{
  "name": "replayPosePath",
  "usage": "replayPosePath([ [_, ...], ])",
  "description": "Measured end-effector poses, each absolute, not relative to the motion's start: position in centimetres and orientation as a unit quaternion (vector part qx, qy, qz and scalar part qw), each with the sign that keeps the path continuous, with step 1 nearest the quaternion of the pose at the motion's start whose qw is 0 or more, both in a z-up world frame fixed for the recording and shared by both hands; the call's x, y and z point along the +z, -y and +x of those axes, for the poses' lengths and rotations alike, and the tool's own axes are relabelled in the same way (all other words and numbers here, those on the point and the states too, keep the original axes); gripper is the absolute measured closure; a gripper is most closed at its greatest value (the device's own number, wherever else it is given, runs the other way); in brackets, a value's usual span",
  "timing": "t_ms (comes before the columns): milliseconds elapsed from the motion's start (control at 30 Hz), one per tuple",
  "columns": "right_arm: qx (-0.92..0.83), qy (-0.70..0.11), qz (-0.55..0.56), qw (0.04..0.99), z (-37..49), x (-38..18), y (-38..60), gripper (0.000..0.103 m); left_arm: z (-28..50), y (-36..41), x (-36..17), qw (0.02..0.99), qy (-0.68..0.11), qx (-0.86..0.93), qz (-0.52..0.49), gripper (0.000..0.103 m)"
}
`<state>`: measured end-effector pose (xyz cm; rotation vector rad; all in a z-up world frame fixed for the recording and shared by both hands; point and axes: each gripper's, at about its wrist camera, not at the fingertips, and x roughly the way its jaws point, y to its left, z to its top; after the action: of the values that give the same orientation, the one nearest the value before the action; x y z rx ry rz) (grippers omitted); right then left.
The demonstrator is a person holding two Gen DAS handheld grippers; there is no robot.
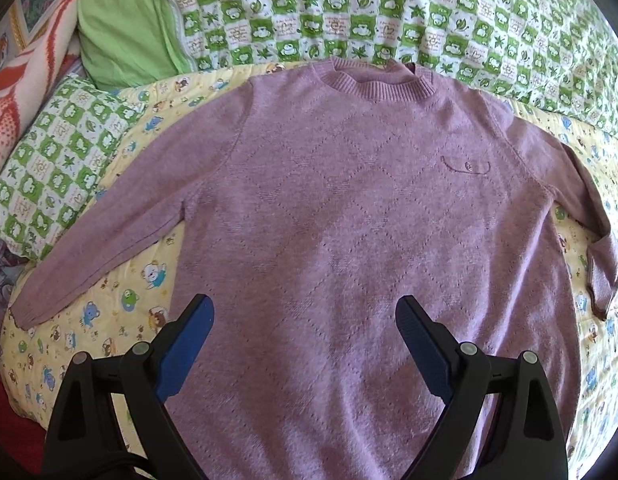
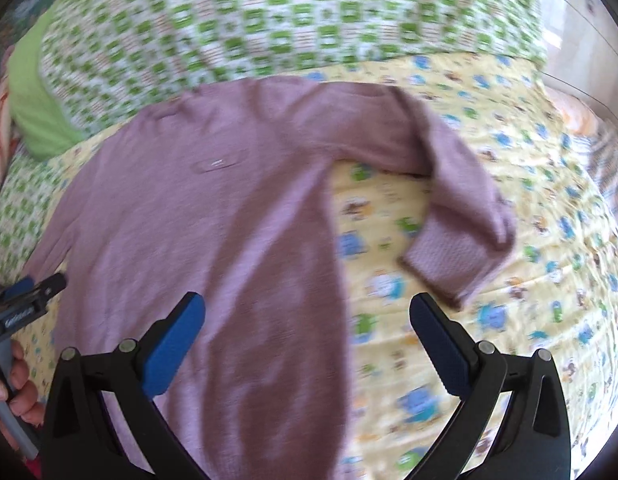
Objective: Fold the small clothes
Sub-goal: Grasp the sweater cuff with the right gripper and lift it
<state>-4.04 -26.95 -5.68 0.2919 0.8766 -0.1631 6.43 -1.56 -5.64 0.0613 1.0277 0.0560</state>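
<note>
One mauve knit sweater (image 1: 349, 208) lies face up and spread flat on the yellow cartoon-print sheet (image 1: 121, 308), collar toward the green-checked quilt (image 1: 349, 8). Its one sleeve (image 2: 461, 200) bends back on itself, cuff pointing at me. My left gripper (image 1: 305, 332) hangs over the hem with jaws wide apart, holding nothing. My right gripper (image 2: 307, 328) gapes too, over the sweater's edge and bare sheet.

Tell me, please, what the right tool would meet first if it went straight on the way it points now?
Probably the yellow cartoon-print sheet: the open right tool points along the purple sweater's side edge, its bent sleeve lying just right of that line. Blur leaves depth uncertain.
</note>
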Motion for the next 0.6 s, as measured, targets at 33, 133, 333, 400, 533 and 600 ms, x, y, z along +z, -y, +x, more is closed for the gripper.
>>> replayPosePath([
  [33,-0.09,-0.421,0.145,0.891,-3.9,-5.7,28.1,0.001,6.8,1.7,-5.9,0.869,-0.493,0.026,0.03,0.01],
  [133,-0.121,-0.414,0.151,0.89,-3.5,-6.3,31.0,0.002,7.9,2.4,-6.8,0.865,-0.5,0.023,0.033,0.01],
  [333,-0.146,-0.447,0.156,0.869,-1.1,-10.4,35.8,0.023,10.4,4.3,-9.1,0.855,-0.517,0.009,0.043,0.01],
  [400,-0.139,-0.469,0.153,0.859,0.0,-12.2,36.7,0.025,11.1,4.8,-10.0,0.85,-0.525,0.008,0.045,0.01],
  [533,-0.127,-0.497,0.113,0.851,1.3,-14.8,36.6,0.025,12.2,5.5,-11.7,0.842,-0.538,0.008,0.048,0.01],
  [600,-0.12,-0.492,0.087,0.858,1.5,-14.7,36.5,0.033,12.5,5.6,-12.3,0.839,-0.542,0.005,0.048,0.01],
])
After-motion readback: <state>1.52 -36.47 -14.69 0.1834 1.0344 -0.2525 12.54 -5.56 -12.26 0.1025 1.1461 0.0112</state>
